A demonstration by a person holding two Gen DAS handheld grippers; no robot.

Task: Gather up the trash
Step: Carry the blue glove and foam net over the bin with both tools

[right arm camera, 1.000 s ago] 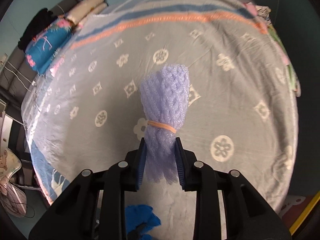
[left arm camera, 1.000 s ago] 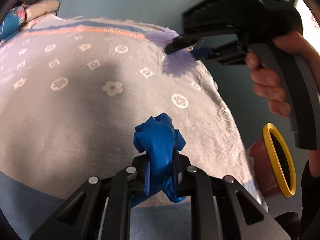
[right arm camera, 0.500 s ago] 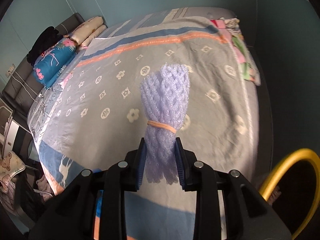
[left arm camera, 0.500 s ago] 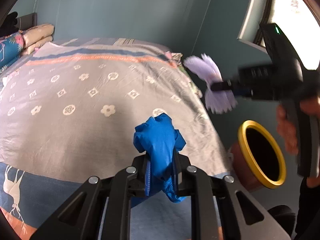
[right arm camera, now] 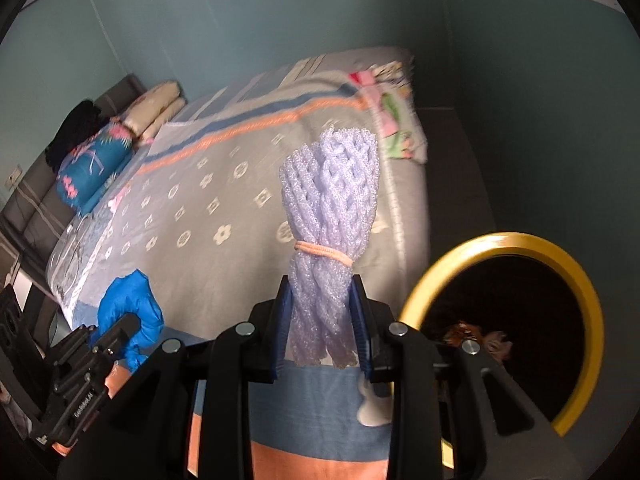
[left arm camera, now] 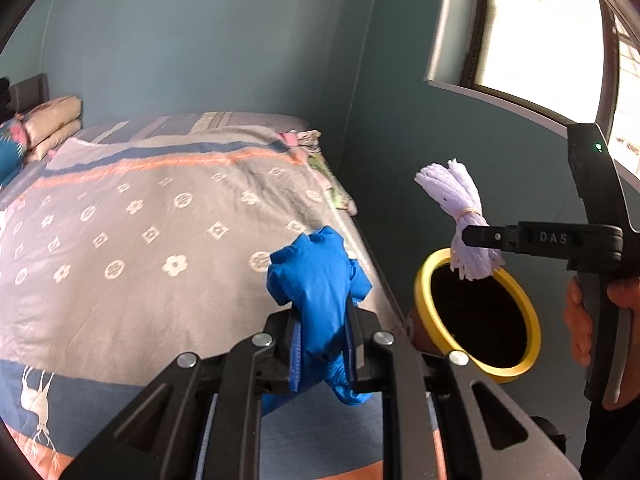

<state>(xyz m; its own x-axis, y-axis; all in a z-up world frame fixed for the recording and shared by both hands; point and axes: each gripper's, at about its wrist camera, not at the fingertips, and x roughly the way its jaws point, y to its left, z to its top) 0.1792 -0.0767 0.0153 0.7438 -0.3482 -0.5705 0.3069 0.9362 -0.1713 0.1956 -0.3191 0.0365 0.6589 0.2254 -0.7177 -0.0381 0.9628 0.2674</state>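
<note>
Left wrist view: foam net [left arm camera: 460, 216] clamped in right claw [left arm camera: 470, 236] above bin [left arm camera: 424, 280] for dropping; glove [left arm camera: 320, 280] clamped in left claw [left arm camera: 322, 344], awaiting disposal.

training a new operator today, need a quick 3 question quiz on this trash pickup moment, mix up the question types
1. True or false: the left gripper is shut on a crumpled blue rubber glove.
2. What does the right gripper hold? A) paper cup B) lilac foam net sleeve tied with an orange rubber band C) nothing
3. Fill in: the yellow-rimmed round bin stands beside the ___.

Key: 1 true; 2 B; 3 bed with the grey patterned cover
</note>
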